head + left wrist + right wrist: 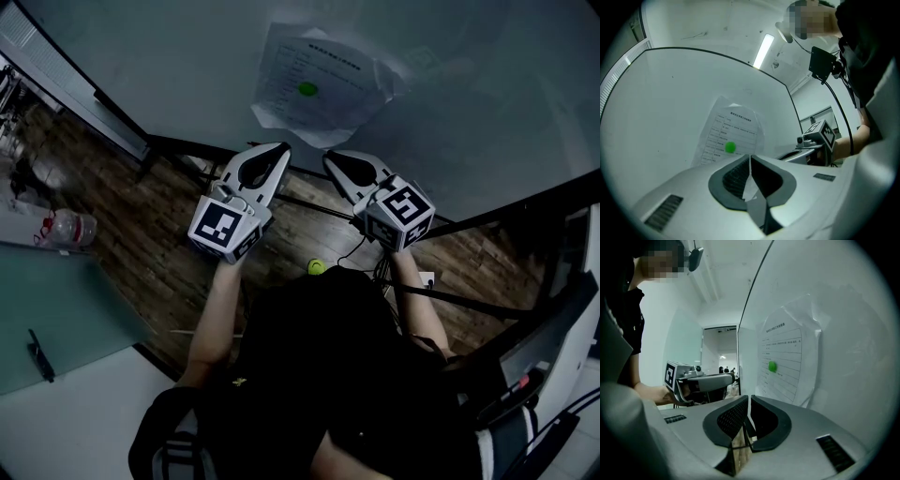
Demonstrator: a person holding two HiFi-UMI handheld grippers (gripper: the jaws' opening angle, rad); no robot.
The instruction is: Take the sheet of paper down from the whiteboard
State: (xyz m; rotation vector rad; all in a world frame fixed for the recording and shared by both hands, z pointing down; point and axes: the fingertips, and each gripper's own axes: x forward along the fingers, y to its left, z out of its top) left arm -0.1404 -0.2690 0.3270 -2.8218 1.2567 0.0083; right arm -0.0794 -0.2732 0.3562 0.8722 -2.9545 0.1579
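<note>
A creased printed sheet of paper (319,84) hangs on the whiteboard (169,56), pinned by a round green magnet (307,90). Both grippers point level at the board just below the sheet's lower edge, without touching it. My left gripper (281,148) has its jaws together and empty; in its own view the left gripper (750,157) faces the paper (733,131) and magnet (730,147). My right gripper (330,157) sits beside it. In the right gripper view the right gripper (749,398) shows a narrow slit between its jaws with nothing in it, and the paper (787,357) lies up and to the right.
The whiteboard's black frame bar (309,202) runs below the grippers over a wooden floor. A small green ball (317,267) lies on the floor by the person's body. A plastic bottle (70,227) and a glass table (66,300) with a pen (37,354) stand at the left.
</note>
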